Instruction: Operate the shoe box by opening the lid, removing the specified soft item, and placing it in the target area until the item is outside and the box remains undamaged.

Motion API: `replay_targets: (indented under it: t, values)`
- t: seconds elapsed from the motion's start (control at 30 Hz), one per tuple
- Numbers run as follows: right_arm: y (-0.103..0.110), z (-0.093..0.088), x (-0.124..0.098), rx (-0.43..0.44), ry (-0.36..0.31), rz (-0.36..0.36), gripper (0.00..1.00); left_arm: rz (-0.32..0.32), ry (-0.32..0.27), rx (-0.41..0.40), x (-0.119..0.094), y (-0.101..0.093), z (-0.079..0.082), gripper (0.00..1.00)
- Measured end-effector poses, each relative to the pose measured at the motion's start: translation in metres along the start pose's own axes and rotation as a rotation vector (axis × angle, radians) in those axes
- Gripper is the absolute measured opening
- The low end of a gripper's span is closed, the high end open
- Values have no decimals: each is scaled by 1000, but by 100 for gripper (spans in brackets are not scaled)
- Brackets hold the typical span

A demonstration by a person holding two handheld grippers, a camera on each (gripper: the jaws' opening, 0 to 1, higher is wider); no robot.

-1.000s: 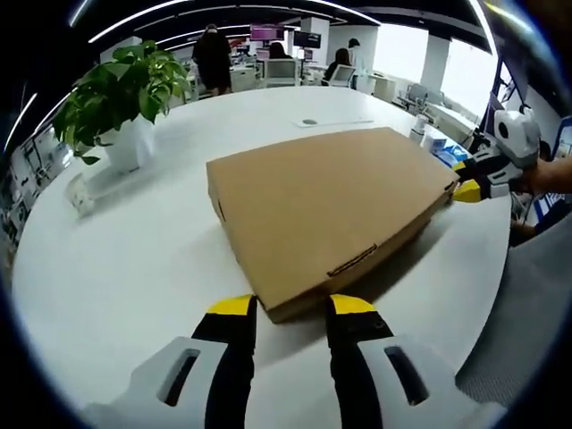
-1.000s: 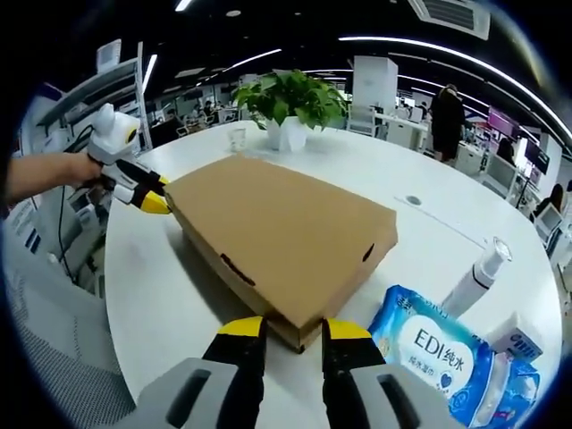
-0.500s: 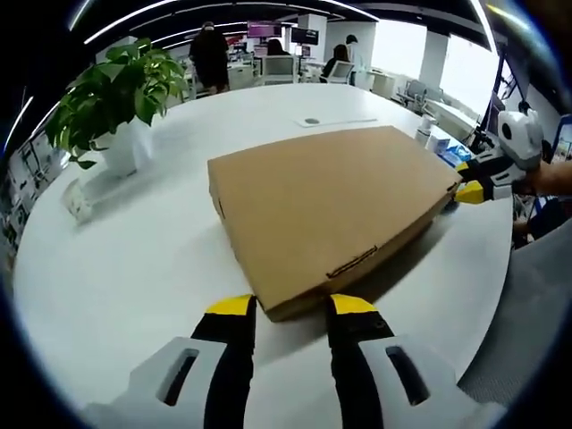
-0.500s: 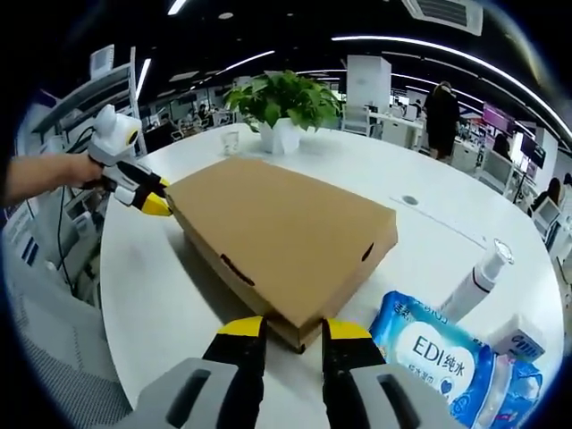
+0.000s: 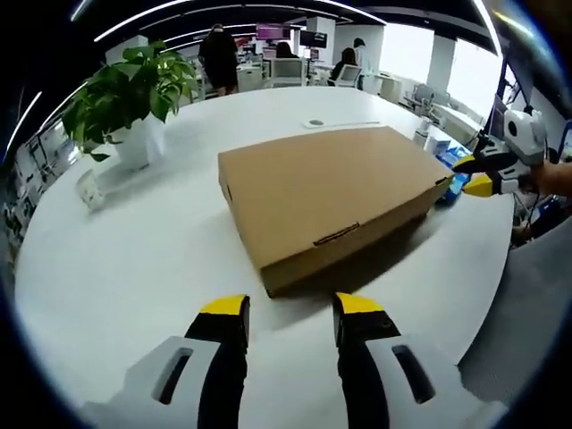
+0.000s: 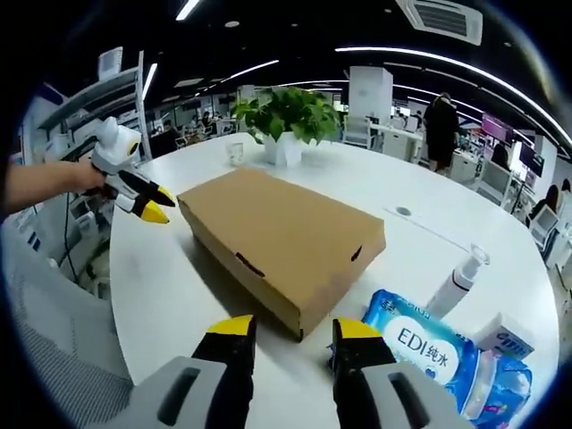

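Left gripper view: the left gripper (image 5: 290, 308) is seen rising from the lower edge, its two yellow-tipped jaws held apart with nothing between them, just short of the near corner of the shoe box (image 5: 331, 192). The shoe box is shown lying flat on the white round table (image 5: 125, 268), its brown cardboard lid closed and a narrow slot visible on the side wall facing the camera. A potted plant (image 5: 134, 94) in a white pot is seen on the table beyond the box to the left, with a small clear item beside it that is too blurred to be named. At the right edge, the right gripper (image 5: 478, 179) is seen held by a hand (image 5: 554, 177), its yellow tips close to the far right corner of the box; whether they touch it cannot be told. People are seen in the office behind the table. Right gripper view: the right gripper (image 6: 293, 329) is shown with its jaws spread and nothing gripped, near the closest corner of the closed box (image 6: 281, 241) but apart from it. To the right of the box, a blue pack of wet wipes (image 6: 429, 349) is seen lying on the table, with a white spray bottle (image 6: 456, 281) lying just beyond it. The left gripper (image 6: 147, 204) is seen at the left, just off the far left corner of the box. The plant (image 6: 286, 121) is seen behind the box.
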State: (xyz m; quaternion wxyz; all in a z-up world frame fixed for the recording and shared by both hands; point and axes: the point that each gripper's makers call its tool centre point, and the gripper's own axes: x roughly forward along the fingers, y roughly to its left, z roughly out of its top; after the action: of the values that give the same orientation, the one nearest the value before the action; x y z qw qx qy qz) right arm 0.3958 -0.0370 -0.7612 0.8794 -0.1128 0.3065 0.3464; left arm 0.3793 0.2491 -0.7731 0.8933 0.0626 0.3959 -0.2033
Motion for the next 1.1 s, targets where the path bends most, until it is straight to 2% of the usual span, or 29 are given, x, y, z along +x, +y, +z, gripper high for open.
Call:
replay_targets:
  t: [0.3, 0.5, 0.67, 1.0, 1.1]
  values:
    - [-17, -9, -37, 16, -26, -48, 43, -8, -74, -5, -23, -17, 10, 42]
    - [-25, -11, -61, 32, -46, -77, 51, -26, -134, -8, -39, -34, 23, 46]
    - [-34, -13, -83, 44, -54, -121, 56, -43, -161, 31, -50, -51, 29, 47]
    - [-35, -27, -123, 66, -66, -170, 67, -82, -244, 33, -75, -88, 40, 56]
    - [-35, -29, -135, 101, -86, -178, 70, -94, -254, 38, -79, -95, 42, 60]
